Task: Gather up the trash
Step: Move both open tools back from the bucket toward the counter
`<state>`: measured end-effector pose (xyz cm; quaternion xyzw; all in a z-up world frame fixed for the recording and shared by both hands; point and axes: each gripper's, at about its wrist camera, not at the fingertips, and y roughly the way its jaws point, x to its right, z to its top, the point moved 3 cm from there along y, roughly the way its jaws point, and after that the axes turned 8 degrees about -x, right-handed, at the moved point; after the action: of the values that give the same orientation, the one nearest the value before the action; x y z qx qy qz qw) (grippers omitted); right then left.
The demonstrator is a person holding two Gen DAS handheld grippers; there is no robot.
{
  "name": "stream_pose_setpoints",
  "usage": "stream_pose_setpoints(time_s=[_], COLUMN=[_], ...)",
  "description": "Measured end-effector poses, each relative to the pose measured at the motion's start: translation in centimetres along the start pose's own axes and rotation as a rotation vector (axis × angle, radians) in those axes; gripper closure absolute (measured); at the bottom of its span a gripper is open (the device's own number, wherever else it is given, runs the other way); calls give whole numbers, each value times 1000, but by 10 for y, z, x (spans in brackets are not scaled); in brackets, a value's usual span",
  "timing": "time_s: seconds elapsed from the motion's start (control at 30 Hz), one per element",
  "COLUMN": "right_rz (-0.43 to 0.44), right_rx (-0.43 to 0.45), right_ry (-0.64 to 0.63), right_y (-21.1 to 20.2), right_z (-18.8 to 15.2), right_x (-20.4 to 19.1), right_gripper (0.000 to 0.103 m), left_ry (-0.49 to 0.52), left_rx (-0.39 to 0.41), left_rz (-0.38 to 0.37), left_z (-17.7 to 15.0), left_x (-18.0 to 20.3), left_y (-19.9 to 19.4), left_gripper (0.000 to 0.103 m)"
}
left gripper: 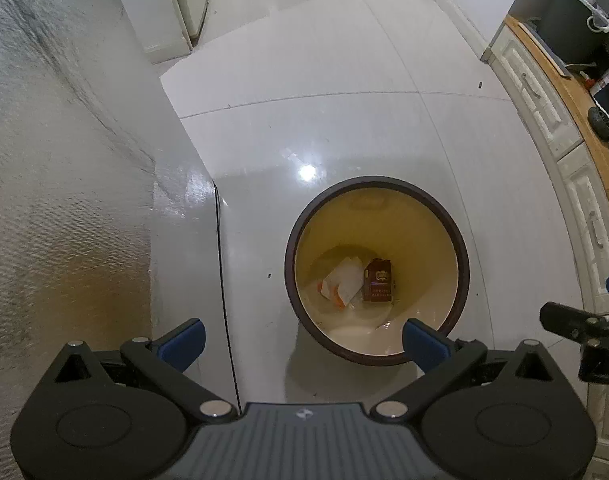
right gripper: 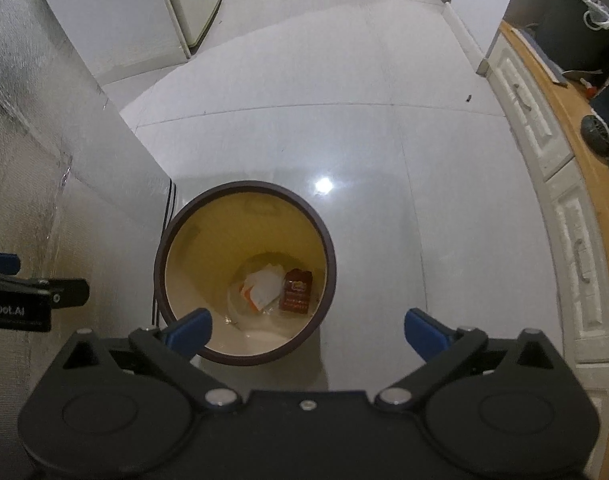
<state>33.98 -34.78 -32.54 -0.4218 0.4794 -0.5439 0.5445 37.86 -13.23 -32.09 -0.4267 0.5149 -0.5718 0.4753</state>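
Two pieces of trash lie at the bottom of a round bin (left gripper: 378, 270) with a dark brown rim and a yellowish inner wall, seen from the left wrist camera: a crumpled white wrapper (left gripper: 344, 280) with orange markings, and a dark red carton (left gripper: 378, 281) just beside it on the right, the two touching or nearly so. The bin stands on a glossy pale tiled floor (left gripper: 324, 120). The left claw (left gripper: 302, 340) hangs above the bin's near rim, its blue-padded fingers (left gripper: 184, 342) spread wide with nothing between them. At the right edge, part of the other claw (left gripper: 584, 320) juts into view. A textured silver panel (left gripper: 64, 160) rises at left; a wood-topped bench (left gripper: 560, 80) over white cabinets curves along the right.

From the right wrist camera, the same bin (right gripper: 246, 276) sits left of center, close against the silver panel (right gripper: 32, 140). The wrapper (right gripper: 262, 288) and red carton (right gripper: 296, 291) rest side by side at its bottom. The right claw (right gripper: 308, 334) is likewise spread wide and holds nothing, its left finger over the bin's near rim, its right finger over bare floor (right gripper: 384, 140). The left claw's (right gripper: 0, 264) side shows at the left edge.
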Motion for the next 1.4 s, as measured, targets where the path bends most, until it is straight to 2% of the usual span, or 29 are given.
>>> stream_pose_setpoints(time_s=[0.2, 0.43, 0.7, 1.1, 1.4], right_rz=[-11, -4, -4, -38, -53], right_rx=[12, 72, 146, 309, 480], right_ry=[5, 24, 38, 56, 65], right_y=[-21, -53, -92, -156, -212], right_z=[-3, -8, -16, -27, -34], right_x=[3, 6, 11, 20, 27], right_gripper=[0, 0, 0, 0, 0], left_ry=[-8, 0, 4, 19, 28], left_rx=[32, 73, 161, 343, 537], left_rz=[-4, -5, -10, -21, -27], left_z=[-6, -17, -28, -40, -54], left_x=[-2, 2, 7, 17, 29], left_y=[-22, -51, -90, -155, -219], left_gripper=[0, 0, 0, 0, 0])
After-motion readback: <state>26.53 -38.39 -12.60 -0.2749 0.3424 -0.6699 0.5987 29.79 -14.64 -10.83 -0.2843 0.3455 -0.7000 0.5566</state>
